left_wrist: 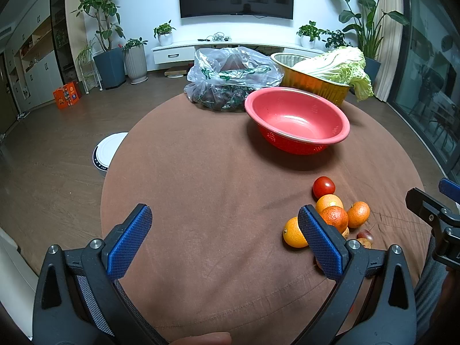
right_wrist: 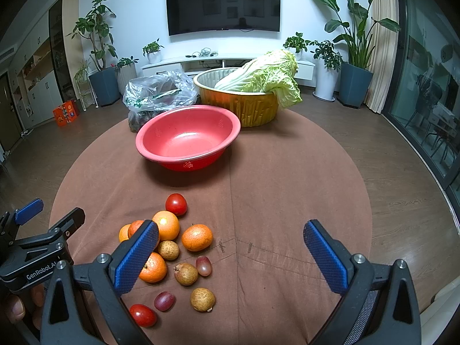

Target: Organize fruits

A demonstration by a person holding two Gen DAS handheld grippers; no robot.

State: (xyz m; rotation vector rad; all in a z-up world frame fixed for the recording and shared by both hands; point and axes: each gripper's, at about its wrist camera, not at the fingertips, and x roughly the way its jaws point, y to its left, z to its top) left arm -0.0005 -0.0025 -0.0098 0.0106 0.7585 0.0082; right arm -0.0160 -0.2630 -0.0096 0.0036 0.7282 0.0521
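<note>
A pile of small fruit lies on the brown table: several oranges [right_wrist: 197, 237], two red tomatoes [right_wrist: 176, 204], brown longans [right_wrist: 202, 299] and purple grapes [right_wrist: 203, 265]. The same pile shows in the left wrist view, with an orange [left_wrist: 358, 214] and a tomato [left_wrist: 323, 187]. An empty red colander bowl [right_wrist: 188, 141] [left_wrist: 297, 119] stands beyond the fruit. My left gripper [left_wrist: 225, 225] is open and empty, left of the pile. My right gripper [right_wrist: 231, 240] is open and empty, just right of the pile.
A gold basin [right_wrist: 238, 106] holding a napa cabbage [right_wrist: 264, 74] and a clear plastic bag [right_wrist: 159, 95] of dark produce stand behind the red bowl. The round table [right_wrist: 287, 201] has a brown cloth. A white stool [left_wrist: 107, 151] sits by its left edge.
</note>
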